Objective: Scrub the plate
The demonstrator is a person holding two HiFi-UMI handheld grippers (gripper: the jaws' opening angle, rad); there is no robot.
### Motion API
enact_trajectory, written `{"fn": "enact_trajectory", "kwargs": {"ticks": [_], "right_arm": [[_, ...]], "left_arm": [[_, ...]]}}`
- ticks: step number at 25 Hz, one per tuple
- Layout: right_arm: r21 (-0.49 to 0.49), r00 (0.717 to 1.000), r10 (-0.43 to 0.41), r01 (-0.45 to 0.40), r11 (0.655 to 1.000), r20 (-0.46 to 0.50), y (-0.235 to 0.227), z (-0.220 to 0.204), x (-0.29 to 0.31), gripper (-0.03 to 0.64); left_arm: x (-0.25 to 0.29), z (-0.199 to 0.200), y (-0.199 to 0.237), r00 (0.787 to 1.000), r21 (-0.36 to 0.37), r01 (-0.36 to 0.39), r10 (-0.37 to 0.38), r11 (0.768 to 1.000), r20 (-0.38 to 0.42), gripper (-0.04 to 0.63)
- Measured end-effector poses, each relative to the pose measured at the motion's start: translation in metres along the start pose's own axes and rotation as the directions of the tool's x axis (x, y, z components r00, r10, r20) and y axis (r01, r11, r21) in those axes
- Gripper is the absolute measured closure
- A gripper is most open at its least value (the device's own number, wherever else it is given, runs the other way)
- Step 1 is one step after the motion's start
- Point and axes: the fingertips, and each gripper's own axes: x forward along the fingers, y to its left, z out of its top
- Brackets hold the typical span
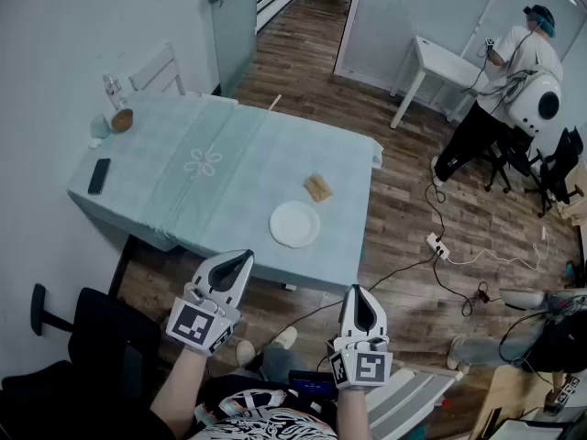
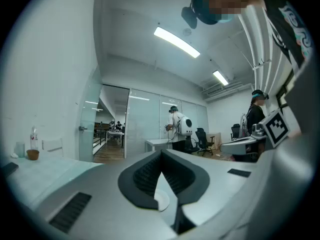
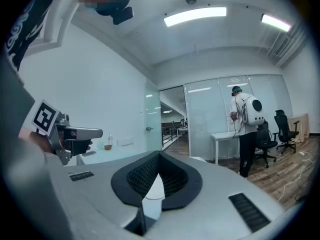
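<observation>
Two tongs hang level off the near edge of the desk point(image 1: 183, 186) in the head view: the left tongs point(image 1: 240, 259) and the right tongs point(image 1: 359, 293), both clenched on nothing. The white plate point(image 1: 294, 224) lies on the desk's pale cloth near that edge, ahead of the tongs and between them, apart from both. A tan sponge point(image 1: 318, 187) sits just beyond it.

In the left gripper view the tips meet, with a sliver of plate point(image 2: 163, 200) showing through the gap beneath.

In the right gripper view the tips likewise press together, empty.
</observation>
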Motion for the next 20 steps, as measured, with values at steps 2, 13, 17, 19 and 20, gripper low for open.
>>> {"fn": "enact_trajectory", "kwargs": {"ticks": [2,13,17,19,20], "right_arm": [[-0.006,1.0,-0.001,0.001,1.0,0.009,0.016,-0.004,-0.008,0.626],[-0.048,0.994,0.05,-0.046,0.998,0.101,0.009,0.024,-0.015,0.612],[0.006,0.99,0.105,-0.106,0.994,0.092,0.003,0.019,-0.015,0.612],[0.051,0.985,0.144,-0.149,0.987,0.093,0.004,0.019,-0.013,0.611],[0.06,0.983,0.158,-0.164,0.985,0.093,0.005,0.019,-0.012,0.612]], "left_arm": [[-0.009,0.007,0.001,1.0,0.056,0.005,-0.006,0.998,0.023,0.565],[0.002,0.0,-0.041,0.998,0.051,0.054,-0.053,0.997,-0.014,0.566],[0.006,-0.006,-0.046,0.999,0.121,0.014,-0.007,0.993,-0.052,0.566],[0.004,-0.004,-0.041,0.998,0.123,-0.042,0.048,0.991,-0.051,0.566],[0.004,-0.002,-0.038,0.996,0.11,-0.069,0.074,0.992,-0.044,0.566]]}}
